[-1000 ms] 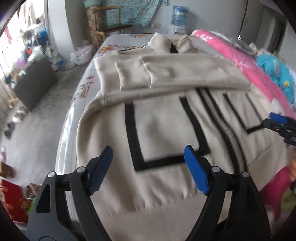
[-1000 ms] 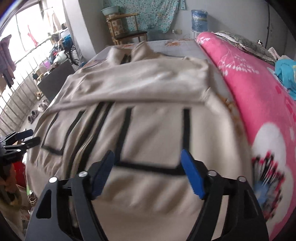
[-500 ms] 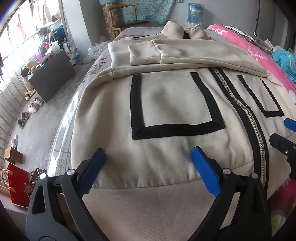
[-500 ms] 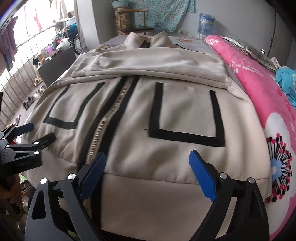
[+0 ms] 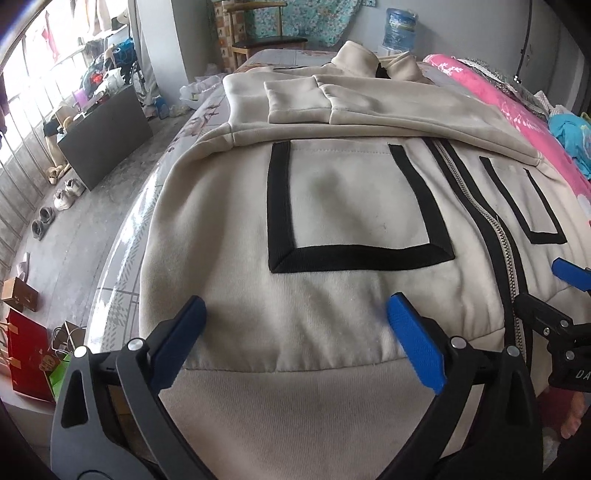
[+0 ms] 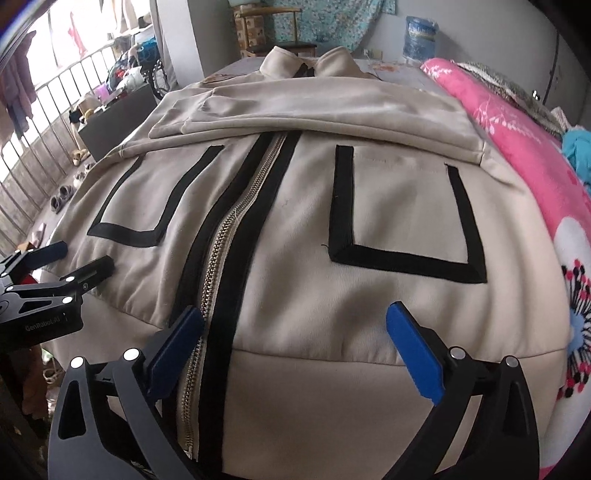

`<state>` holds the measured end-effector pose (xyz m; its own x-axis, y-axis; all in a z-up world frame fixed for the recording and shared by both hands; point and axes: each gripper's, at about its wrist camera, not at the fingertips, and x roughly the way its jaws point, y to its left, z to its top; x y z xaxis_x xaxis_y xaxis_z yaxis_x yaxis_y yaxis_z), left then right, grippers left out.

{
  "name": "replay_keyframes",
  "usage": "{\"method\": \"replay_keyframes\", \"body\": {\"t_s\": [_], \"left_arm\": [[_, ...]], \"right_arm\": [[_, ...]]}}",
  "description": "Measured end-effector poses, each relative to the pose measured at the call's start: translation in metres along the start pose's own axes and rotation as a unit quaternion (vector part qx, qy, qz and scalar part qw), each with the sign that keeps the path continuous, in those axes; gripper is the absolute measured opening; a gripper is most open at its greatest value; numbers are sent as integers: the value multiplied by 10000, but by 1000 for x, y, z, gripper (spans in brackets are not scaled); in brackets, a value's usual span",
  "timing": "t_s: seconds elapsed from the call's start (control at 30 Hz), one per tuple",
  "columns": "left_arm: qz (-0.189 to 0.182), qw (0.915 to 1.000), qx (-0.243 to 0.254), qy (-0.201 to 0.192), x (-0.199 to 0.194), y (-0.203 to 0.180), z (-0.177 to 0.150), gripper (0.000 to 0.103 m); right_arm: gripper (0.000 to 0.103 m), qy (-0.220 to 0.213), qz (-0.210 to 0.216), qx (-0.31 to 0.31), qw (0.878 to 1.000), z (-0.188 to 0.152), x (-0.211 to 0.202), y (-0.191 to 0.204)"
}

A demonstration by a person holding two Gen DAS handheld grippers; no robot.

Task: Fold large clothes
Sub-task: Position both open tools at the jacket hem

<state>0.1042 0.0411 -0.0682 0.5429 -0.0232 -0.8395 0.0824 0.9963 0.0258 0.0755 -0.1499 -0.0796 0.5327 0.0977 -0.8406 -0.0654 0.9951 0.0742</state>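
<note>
- Cream fleece jacket [image 5: 351, 206] lies front-up on the bed [image 5: 147, 206], collar at the far end, hem band nearest both cameras and hanging over the bed's near edge.
- Left gripper [image 5: 295, 332] hovers over the hem band below the left black-outlined pocket [image 5: 354, 254]; its jaws are opening, with only flat cloth beneath and nothing clamped.
- Right gripper [image 6: 295, 332] hovers over the hem beside the zipper [image 6: 221, 258], its left pad just over the zipper's black border; its jaws are opening, grasping nothing.
- Each gripper shows at the edge of the other's view, both at the same hem line.
- Containers: a water jug [image 6: 419, 35] stands by the far wall; a red bag [image 5: 26, 358] sits on the floor; contents cannot be told.
- Jacket appearance: both sleeves [image 5: 369, 107] folded across the chest; a metal zipper flanked by black strips runs down the middle; two pockets trimmed in black.
- Pink floral blanket [image 6: 517, 147] lies along the jacket's right side.
</note>
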Motion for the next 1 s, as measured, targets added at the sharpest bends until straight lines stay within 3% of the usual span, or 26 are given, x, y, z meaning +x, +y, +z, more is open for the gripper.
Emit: {"method": "replay_keyframes", "body": {"t_s": [0.4, 0.63, 0.83, 1.0], "left_arm": [[-72, 9999, 60, -93, 1, 1, -1, 95], [-454, 9987, 9, -222, -15, 13, -5, 95], [-541, 9961, 60, -694, -56, 36, -32, 95], [-621, 9954, -143, -716, -76, 61, -61, 95]], "right_arm": [[97, -23, 6, 142, 9999, 0, 1, 0], [97, -92, -14, 85, 9999, -1, 1, 1], [97, -97, -18, 67, 9999, -1, 1, 1], [97, -138, -26, 58, 9999, -2, 1, 1]]}}
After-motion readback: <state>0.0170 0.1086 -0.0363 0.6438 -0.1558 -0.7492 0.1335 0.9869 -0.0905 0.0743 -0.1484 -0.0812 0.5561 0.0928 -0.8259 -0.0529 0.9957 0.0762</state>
